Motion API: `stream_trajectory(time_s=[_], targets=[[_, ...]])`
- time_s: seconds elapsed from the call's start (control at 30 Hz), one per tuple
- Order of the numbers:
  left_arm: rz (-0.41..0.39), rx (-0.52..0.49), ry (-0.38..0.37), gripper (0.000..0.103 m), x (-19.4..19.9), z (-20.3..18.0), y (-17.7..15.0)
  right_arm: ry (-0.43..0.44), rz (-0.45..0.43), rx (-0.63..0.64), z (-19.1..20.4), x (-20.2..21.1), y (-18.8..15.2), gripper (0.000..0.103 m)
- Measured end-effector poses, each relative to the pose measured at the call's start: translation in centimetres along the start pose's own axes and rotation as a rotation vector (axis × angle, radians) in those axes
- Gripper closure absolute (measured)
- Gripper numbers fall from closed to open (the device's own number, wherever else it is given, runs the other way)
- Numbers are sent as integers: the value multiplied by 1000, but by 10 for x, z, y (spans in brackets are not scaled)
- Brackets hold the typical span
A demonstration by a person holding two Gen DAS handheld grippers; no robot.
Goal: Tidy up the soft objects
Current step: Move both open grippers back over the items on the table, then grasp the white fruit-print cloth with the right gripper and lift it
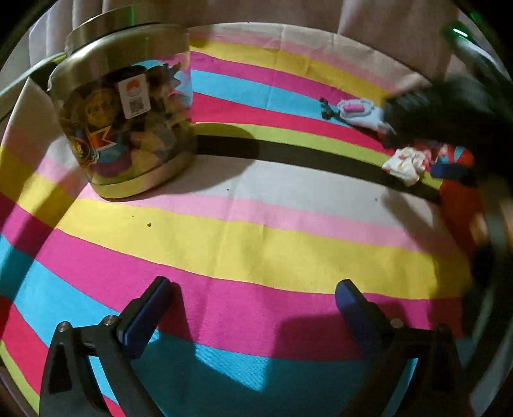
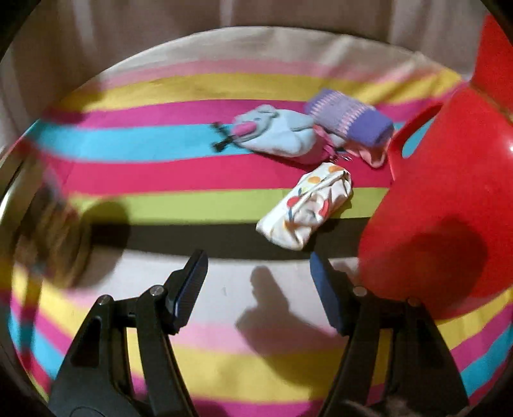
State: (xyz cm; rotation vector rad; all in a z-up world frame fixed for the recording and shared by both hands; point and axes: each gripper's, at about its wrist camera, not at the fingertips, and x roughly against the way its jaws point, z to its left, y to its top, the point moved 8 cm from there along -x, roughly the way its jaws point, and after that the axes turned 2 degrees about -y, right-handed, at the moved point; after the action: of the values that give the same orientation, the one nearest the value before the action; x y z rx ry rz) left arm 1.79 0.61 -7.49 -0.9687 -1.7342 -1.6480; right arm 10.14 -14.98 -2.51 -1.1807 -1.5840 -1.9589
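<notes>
In the right wrist view a white spotted fabric bundle (image 2: 304, 205) lies just beyond my open, empty right gripper (image 2: 258, 272). Behind it lie a pale blue soft item (image 2: 282, 133) and a rolled purple sock (image 2: 349, 117). A red plastic basket (image 2: 449, 199) stands at the right. In the left wrist view my left gripper (image 1: 253, 292) is open and empty over the striped cloth (image 1: 256, 231). The white bundle (image 1: 405, 163) and pale blue item (image 1: 359, 110) show far right, beside the dark blurred right gripper (image 1: 442, 109).
A clear jar with a metal lid (image 1: 128, 118), full of small items, stands at the left on the striped cloth. It shows blurred at the left edge of the right wrist view (image 2: 48, 231). A curtain (image 2: 224, 19) hangs behind the table.
</notes>
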Motion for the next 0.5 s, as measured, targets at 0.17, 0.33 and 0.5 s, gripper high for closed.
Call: stream_trajectory(time_s=[0.17,0.33,0.5], targets=[[-16,39,-20,0,3,7,1,-164,134,-157,-18,-43,9,33],[-35,73,-62,0,6,12,3,-151,155,-107,-13,-67,20,30],[-40,80,-71,0,6,12,4,-118,116,-24,-8,-73,30,32]])
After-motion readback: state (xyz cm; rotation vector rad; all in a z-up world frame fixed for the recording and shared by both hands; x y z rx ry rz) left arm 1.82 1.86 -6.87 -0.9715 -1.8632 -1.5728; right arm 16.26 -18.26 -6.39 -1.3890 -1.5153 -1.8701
